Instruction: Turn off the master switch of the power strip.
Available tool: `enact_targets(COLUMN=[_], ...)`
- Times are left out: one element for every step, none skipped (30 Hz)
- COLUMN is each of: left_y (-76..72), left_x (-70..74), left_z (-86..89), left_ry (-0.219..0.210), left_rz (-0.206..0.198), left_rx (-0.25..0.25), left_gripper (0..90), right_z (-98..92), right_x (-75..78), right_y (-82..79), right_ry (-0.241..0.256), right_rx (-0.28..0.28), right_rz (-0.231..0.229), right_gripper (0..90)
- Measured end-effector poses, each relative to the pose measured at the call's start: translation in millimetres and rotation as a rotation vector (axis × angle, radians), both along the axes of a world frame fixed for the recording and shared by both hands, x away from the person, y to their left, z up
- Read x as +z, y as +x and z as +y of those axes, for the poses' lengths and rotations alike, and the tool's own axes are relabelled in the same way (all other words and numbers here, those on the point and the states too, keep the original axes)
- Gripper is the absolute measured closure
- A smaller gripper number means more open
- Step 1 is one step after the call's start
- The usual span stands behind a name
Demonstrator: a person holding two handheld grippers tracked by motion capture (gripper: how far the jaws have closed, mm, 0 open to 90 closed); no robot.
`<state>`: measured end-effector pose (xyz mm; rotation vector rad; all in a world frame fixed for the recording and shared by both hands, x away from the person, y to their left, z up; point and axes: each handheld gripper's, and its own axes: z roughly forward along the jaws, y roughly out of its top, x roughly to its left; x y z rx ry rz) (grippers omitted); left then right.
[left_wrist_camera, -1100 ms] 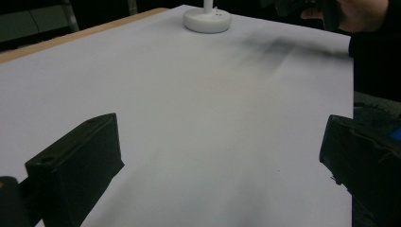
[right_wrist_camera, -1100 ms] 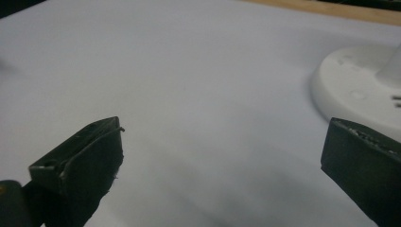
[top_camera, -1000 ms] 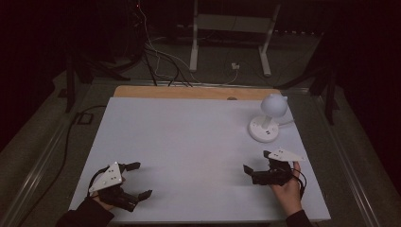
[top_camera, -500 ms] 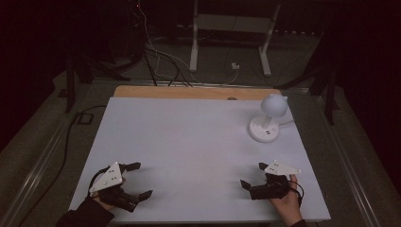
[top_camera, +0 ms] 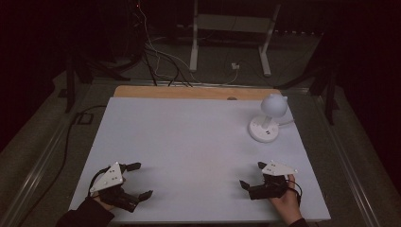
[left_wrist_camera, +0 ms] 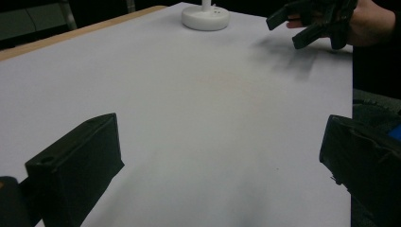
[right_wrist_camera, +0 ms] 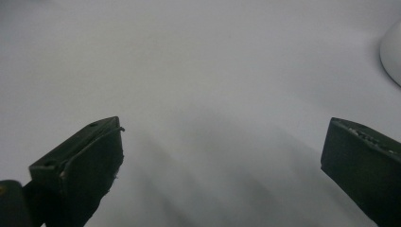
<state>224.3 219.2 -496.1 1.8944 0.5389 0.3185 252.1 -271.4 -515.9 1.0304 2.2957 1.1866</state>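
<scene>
The right gripper (top_camera: 254,176) has drawn back from the lamp (top_camera: 268,119), jaws spread and empty; the left gripper (top_camera: 138,179) waits, spread too.

white lamp (top_camera: 267,120), white table (top_camera: 189,142), black left gripper (top_camera: 140,180), black right gripper (top_camera: 252,174)

right gripper (top_camera: 251,175) drawn back from the lamp (top_camera: 267,120) toward the table's near edge, left gripper unmoved

Matt white table (top_camera: 189,142) top, wooden far edge; glossy plastic lamp (top_camera: 267,124).
</scene>
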Motion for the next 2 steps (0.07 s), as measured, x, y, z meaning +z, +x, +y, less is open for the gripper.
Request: enact_targets(left_y=[0.0,0.0], left_x=[0.0,0.0], left_z=[0.0,0.0], left_ry=[-0.001,0.000], left_rz=[0.001,0.001], left_rx=[0.000,0.000], left_gripper=[0.4,0.4], right_z=[0.1,0.1], right_x=[0.0,0.1], right_y=[0.1,0.2], right_ry=[0.001,0.002], right_rx=[0.002,0.002], right_rz=[0.001,0.002], right_gripper=[0.0,0.0])
